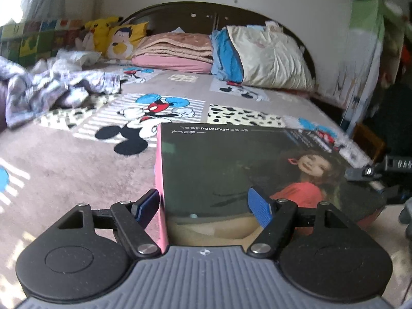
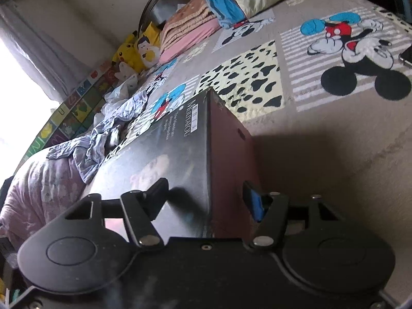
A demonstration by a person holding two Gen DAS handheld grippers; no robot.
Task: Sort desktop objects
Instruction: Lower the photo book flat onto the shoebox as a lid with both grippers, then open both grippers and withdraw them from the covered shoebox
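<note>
Both tongs [image 1: 206, 206] [image 2: 206, 198] tilt downward, straddling the box's [image 1: 231, 167] edges.

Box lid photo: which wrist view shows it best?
Left wrist: the box lid faces the camera, so the printed picture and lettering read clearly. Right wrist sees the lid obliquely, dark with glare, mostly an edge and side.

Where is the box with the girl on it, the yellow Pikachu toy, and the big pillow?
box [image 1: 231, 170], left wrist view, dark lid
Pikachu toy [image 1: 99, 29], left wrist view, its body
pillow [image 1: 270, 59], left wrist view, cream front
</note>
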